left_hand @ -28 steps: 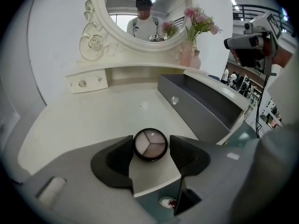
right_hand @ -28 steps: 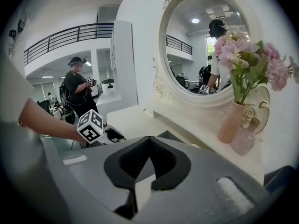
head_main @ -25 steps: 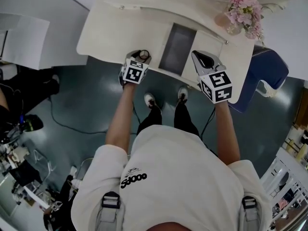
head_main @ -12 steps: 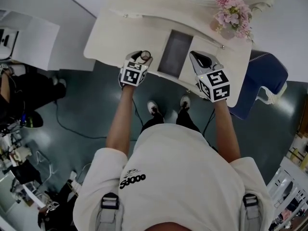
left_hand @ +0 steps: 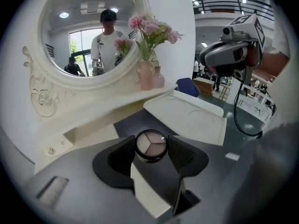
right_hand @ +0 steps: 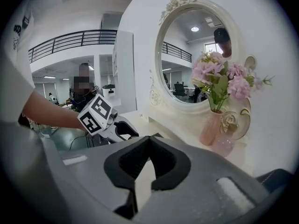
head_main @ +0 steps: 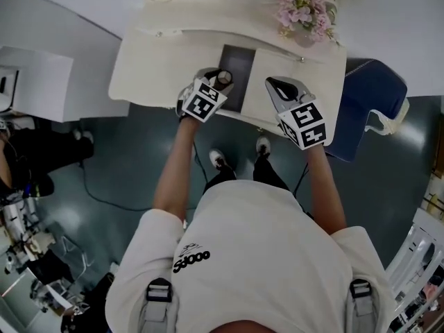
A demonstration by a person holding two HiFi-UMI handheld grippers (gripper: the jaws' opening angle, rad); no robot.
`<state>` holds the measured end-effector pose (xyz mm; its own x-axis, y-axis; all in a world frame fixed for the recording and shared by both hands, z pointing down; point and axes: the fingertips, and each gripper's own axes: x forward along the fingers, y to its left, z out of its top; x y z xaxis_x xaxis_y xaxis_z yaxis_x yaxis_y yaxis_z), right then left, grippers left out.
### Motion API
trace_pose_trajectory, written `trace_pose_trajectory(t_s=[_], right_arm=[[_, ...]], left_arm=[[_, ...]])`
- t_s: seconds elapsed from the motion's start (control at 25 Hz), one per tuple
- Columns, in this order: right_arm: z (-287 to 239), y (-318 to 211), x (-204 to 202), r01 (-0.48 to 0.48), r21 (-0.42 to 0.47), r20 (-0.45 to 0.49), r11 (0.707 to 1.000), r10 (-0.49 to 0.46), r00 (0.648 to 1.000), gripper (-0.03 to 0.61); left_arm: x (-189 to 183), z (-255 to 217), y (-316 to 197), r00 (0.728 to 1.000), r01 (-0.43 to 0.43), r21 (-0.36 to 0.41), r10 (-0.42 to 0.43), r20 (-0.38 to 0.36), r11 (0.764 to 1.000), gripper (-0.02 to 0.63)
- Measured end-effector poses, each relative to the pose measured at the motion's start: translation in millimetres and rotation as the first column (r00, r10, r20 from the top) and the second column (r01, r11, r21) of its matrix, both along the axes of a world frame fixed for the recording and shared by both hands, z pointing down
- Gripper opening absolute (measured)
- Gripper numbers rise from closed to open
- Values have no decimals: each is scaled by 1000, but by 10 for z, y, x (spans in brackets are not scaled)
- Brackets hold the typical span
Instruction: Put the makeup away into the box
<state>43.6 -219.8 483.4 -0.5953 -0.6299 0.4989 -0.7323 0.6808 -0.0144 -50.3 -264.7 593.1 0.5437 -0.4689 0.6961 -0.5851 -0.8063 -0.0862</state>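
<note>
My left gripper (head_main: 219, 82) is shut on a small round eyeshadow compact (left_hand: 151, 145), its black pads pressing on either side. It hangs over the near edge of the dark open box (head_main: 236, 66) set into the white vanity top (head_main: 159, 61). The same box (left_hand: 134, 124) lies just beyond the compact in the left gripper view. The box's white lid (left_hand: 187, 118) lies folded open to the right. Above that lid (head_main: 270, 64) my right gripper (head_main: 272, 84) stays shut with nothing in it, its jaw tips touching (right_hand: 148, 140).
A pink vase of flowers (head_main: 302, 9) stands at the back right of the vanity, under an oval mirror (left_hand: 88, 31). A blue seat (head_main: 371, 92) sits to the right of the vanity. The person's feet (head_main: 239, 148) stand on dark floor below its front edge.
My left gripper has risen and moved right with the compact, from the bare white top to the edge of the dark box, rolling as it went. My right gripper shifted slightly.
</note>
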Motion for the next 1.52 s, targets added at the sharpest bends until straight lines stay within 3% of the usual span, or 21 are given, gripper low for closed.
trace_pose_trajectory(t_s=[0.16, 0.4, 0.64, 0.92, 1.04, 1.16, 1.32, 1.44, 1.52], right_arm=[[87, 65, 199, -25, -21, -16, 999, 24, 1000, 2], [198, 102, 424, -70, -52, -21, 996, 69, 997, 2], [286, 151, 551, -93, -73, -24, 993, 92, 995, 2], [341, 175, 668, -116, -92, -26, 989, 114, 993, 2], [319, 148, 648, -117, -91, -21, 989, 116, 993, 2], [268, 127, 601, -107, -81, -14, 991, 106, 994, 2], [197, 60, 520, -83, -63, -11, 995, 83, 996, 2], [102, -41, 440, -67, -44, -4, 997, 67, 998, 2], [18, -119, 372, -52, -24, 0, 998, 52, 999, 2]], left_arm=[[311, 157, 34, 984, -148, -44, 151, 99, 988, 241], [488, 472, 14, 894, -309, -77, 317, 317, 948, 241], [491, 789, 29, 838, -352, -176, 393, 377, 919, 241], [471, 931, 10, 816, -330, -204, 387, 429, 922, 241], [466, 924, -2, 822, -324, -209, 384, 421, 923, 241], [451, 852, -19, 845, -304, -188, 355, 400, 934, 242], [359, 546, -77, 916, -226, -128, 255, 311, 966, 233], [183, 224, -135, 973, -109, -81, 123, 195, 991, 207], [23, 6, -172, 992, -25, -41, 30, 122, 999, 158]])
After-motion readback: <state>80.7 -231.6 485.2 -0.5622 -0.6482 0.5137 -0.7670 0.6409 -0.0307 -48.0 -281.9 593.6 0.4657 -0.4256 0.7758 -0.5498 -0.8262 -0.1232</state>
